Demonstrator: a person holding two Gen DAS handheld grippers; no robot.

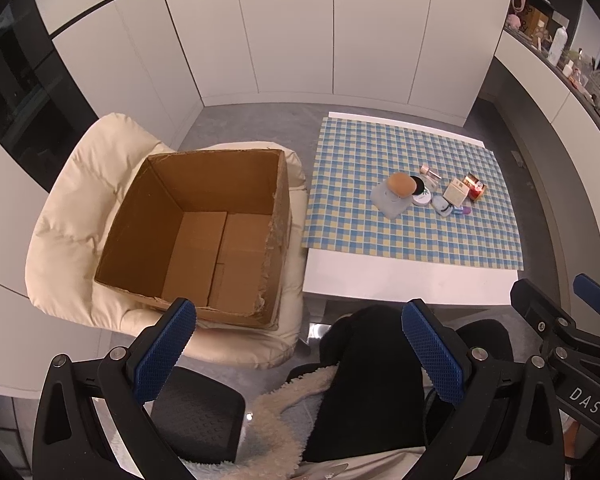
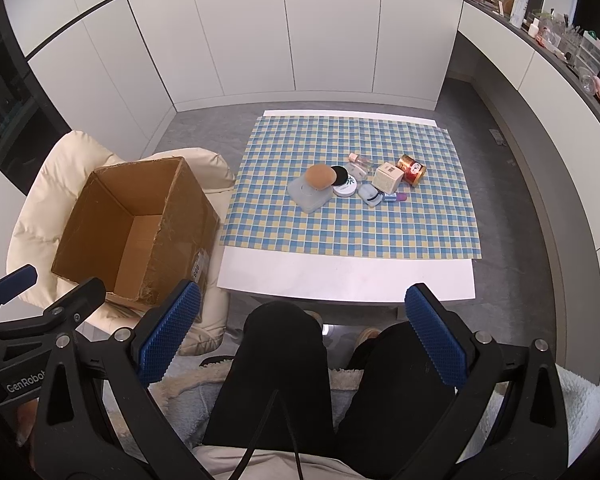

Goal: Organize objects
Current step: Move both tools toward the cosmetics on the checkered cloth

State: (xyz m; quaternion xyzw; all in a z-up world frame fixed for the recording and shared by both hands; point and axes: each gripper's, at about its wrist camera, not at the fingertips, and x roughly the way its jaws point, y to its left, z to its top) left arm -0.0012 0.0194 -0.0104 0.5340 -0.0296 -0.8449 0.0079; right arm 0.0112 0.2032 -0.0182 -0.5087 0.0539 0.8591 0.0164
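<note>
Nothing picked yet; looks like the start. Cardboard box [image 1: 204, 232] sits empty on the cream chair [image 1: 72, 216], left of the table [image 2: 340, 276]. Small items clustered mid-cloth: sponge [image 2: 321, 176], cream carton [image 2: 387, 177], red can [image 2: 411, 169]. Left gripper [image 1: 300, 356] and right gripper [image 2: 302, 338] both spread wide, holding nothing, over the person's lap. Next: reach forward to the cluster; pieces touch, so isolating one is tricky.

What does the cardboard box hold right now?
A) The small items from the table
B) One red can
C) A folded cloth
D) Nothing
D: the box shows only its bare cardboard floor, while the red can and the other small items sit clustered on the checked cloth on the table.
</note>
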